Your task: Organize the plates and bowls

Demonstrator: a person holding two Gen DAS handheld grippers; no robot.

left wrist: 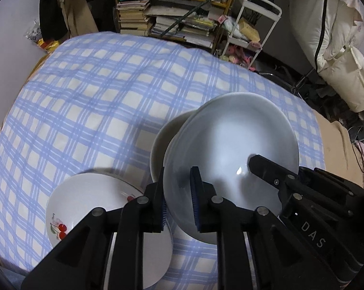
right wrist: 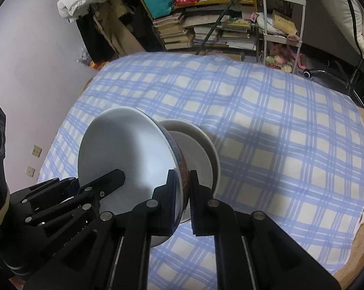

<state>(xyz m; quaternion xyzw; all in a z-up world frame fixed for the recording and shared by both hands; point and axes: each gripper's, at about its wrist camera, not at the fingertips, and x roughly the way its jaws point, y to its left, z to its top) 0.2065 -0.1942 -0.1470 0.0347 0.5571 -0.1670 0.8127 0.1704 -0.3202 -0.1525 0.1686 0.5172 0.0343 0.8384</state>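
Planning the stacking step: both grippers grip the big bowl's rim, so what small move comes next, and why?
Probably lower the big bowl level into the smaller bowl beneath it. Left gripper and right gripper each pinch its rim, and it hangs tilted, partly over that bowl.

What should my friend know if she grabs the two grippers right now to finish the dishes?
Left gripper: jaws shut on the near rim of the big white bowl.
Right gripper: jaws shut on the same bowl's opposite rim, so both carry it, tilted, above the checked cloth.
Under and behind it sits a smaller beige bowl.
The cherry plate lies on the cloth by the left gripper.
Done: big bowl picked up.
Left: probably set it into the beige bowl, let go, then tidy the plate.
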